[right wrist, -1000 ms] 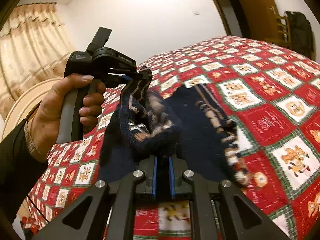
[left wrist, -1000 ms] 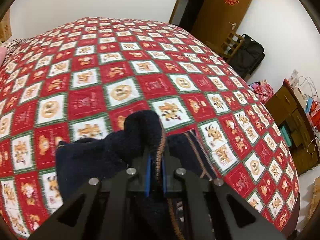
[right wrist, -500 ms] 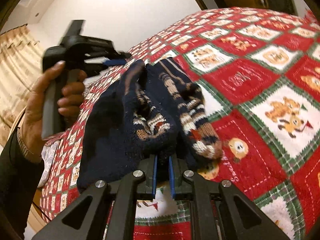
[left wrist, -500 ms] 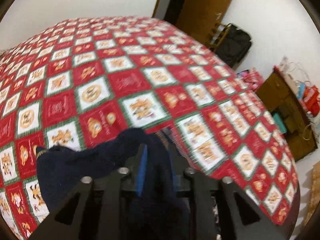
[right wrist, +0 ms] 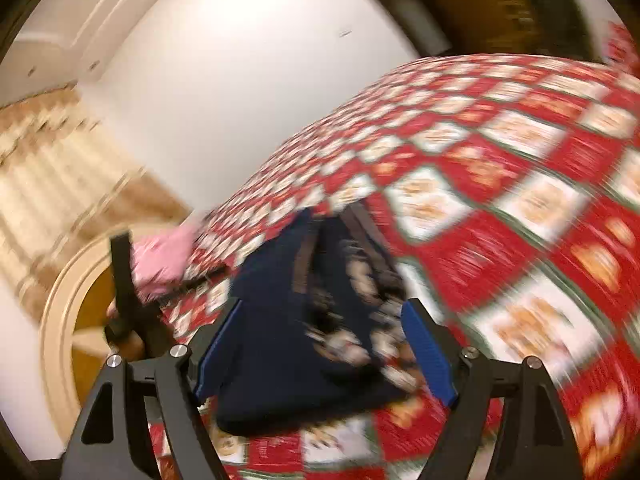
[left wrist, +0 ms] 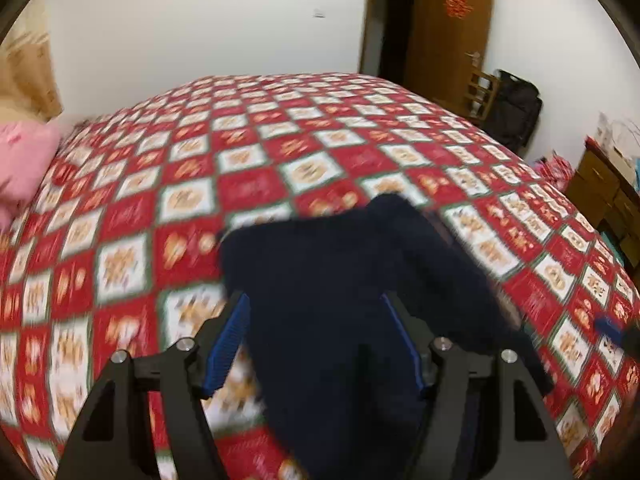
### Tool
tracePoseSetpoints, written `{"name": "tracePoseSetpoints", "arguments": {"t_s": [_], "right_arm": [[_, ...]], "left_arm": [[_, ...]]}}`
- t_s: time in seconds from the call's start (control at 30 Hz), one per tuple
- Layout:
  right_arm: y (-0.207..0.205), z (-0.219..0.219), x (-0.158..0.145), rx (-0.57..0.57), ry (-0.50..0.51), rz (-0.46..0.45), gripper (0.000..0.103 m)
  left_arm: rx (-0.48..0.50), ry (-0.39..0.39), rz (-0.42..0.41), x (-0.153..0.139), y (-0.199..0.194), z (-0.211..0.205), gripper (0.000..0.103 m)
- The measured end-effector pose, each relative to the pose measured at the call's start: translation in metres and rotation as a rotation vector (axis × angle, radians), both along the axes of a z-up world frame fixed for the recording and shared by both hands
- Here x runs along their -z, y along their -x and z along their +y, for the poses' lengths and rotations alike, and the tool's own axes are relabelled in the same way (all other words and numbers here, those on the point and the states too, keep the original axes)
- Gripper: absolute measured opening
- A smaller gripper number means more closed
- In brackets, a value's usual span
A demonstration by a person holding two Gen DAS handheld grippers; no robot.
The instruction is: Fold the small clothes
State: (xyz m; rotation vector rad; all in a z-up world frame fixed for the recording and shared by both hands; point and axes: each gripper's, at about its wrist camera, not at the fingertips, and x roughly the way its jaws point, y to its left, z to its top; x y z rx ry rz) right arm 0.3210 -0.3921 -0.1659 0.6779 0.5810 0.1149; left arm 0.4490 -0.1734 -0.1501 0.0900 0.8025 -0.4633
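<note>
A small navy knitted sweater [left wrist: 340, 264] lies folded on the red-and-white checked bedspread [left wrist: 248, 184]. In the left wrist view it sits flat between the spread jaws of my left gripper [left wrist: 316, 304], which are opening; the blue pads [left wrist: 228, 344] do not press the cloth. In the right wrist view the sweater [right wrist: 288, 320] shows its patterned brown-and-cream bands. My right gripper [right wrist: 324, 308] straddles it, jaws opening, and the fabric lies loose between them. The left gripper's body [right wrist: 122, 280] shows at the left, with a hand behind it. Both views are motion-blurred.
A pink pillow [left wrist: 24, 160] lies at the bed's left end by a curved headboard [right wrist: 60, 300]. Curtains [right wrist: 60, 168] hang behind. A brown door [left wrist: 448, 28], a black bag [left wrist: 516, 116] and a wooden cabinet [left wrist: 604, 192] stand beyond the bed's right side.
Both grippers were shut on bunched sweater fabric and now stand apart. The sweater has dropped flat onto the bedspread, and both grippers have drawn back from it.
</note>
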Motion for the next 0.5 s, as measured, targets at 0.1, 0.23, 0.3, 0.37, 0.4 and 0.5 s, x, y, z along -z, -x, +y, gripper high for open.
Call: {"name": "tracePoseSetpoints", "arguments": {"t_s": [0.1,0.23,0.3,0.37,0.4,0.5], "right_arm": [[-0.051,0.013,-0.005,-0.095,0.066,0.058,0.080],[-0.134,0.022,0.022,-0.198,0.019,0.193,0.079],[-0.161,0.022,0.035,-0.242,-0.038,0.236,0.054],[-0.183,0.034,0.051,-0.304,-0.058,0.310,0.024],[-0.190,0.037,0.057,-0.296,-0.032,0.337,0.016],[-0.184,0.038,0.043,-0.247,0.037,0.285,0.010]], "left_arm": [[-0.012,0.034,0.034,0.014,0.011,0.014,0.072],[-0.031,0.021,0.046,0.033,0.024,0.022,0.075],[-0.029,0.028,0.052,0.040,0.028,0.022,0.075],[-0.019,0.043,0.057,0.044,0.031,0.023,0.076],[-0.014,0.047,0.061,0.044,0.031,0.022,0.075],[0.011,0.043,0.048,0.038,0.037,0.012,0.075]]}}
